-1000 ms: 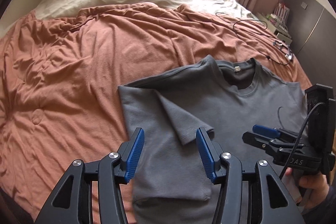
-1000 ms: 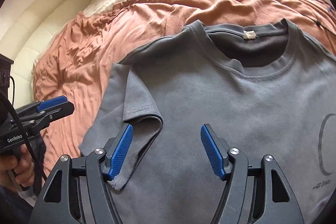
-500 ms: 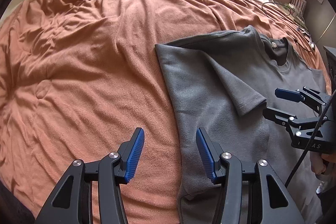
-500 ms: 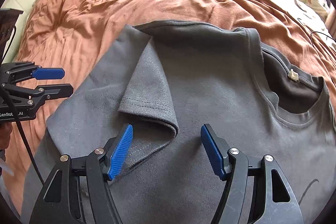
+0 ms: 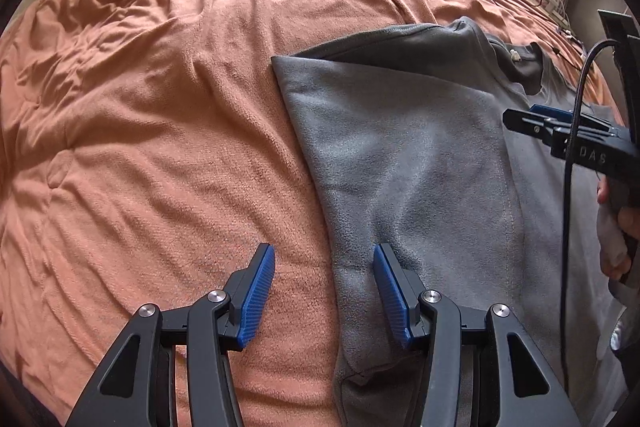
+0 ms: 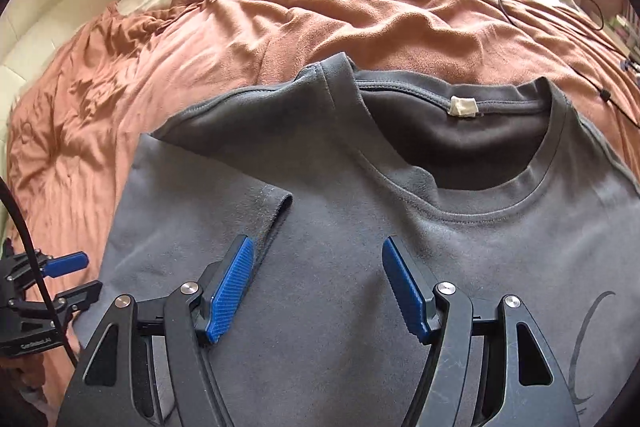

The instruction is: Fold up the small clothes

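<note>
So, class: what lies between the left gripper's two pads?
Left wrist view: the T-shirt's folded edge and bare blanket lie between the open left gripper's pads.

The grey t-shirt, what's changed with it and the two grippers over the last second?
The left gripper moved off the folded-in sleeve and down to the grey t-shirt's folded side edge, near the hem. The right gripper shifted over the chest, closer to the collar. Neither took hold; both stayed open. The shirt lies as before on the brown blanket.
</note>
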